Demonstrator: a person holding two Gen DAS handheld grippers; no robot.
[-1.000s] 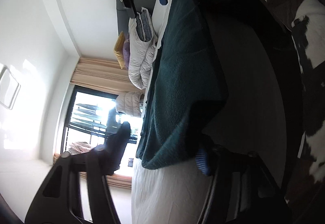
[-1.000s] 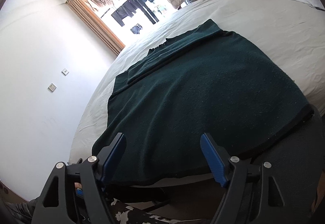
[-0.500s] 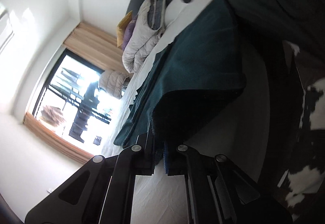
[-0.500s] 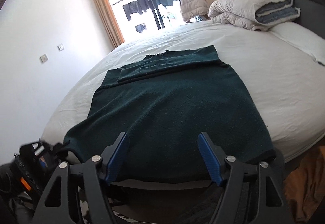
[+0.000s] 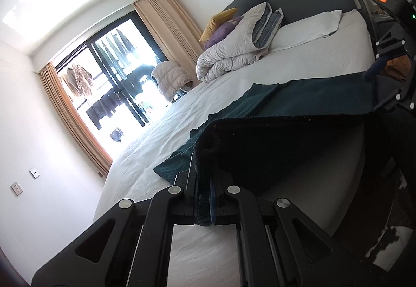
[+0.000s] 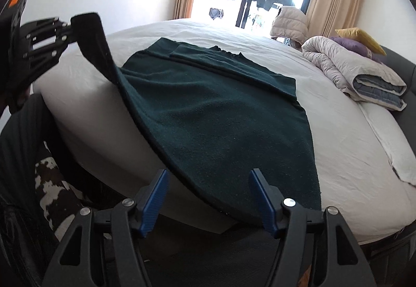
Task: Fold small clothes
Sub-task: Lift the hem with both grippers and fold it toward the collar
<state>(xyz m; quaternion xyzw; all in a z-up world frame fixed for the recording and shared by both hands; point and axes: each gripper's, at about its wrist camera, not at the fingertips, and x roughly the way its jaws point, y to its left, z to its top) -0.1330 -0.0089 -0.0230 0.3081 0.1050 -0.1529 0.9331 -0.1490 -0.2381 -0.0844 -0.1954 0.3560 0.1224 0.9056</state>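
One dark green garment [image 6: 215, 110] — corner in left tongs [image 5: 204, 198]

- Left wrist view: low at the bed's [image 5: 325, 58] near edge, facing across toward the window [image 5: 114, 84].
- Right wrist view: close above the same edge, angled down.
- Both share the dark green garment [image 6: 221, 115].

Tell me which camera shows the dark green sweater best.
The right wrist view: the dark green sweater lies spread across the bed almost whole, one corner lifted by the left gripper. The left wrist view shows mostly that pinched corner and its dark underside.
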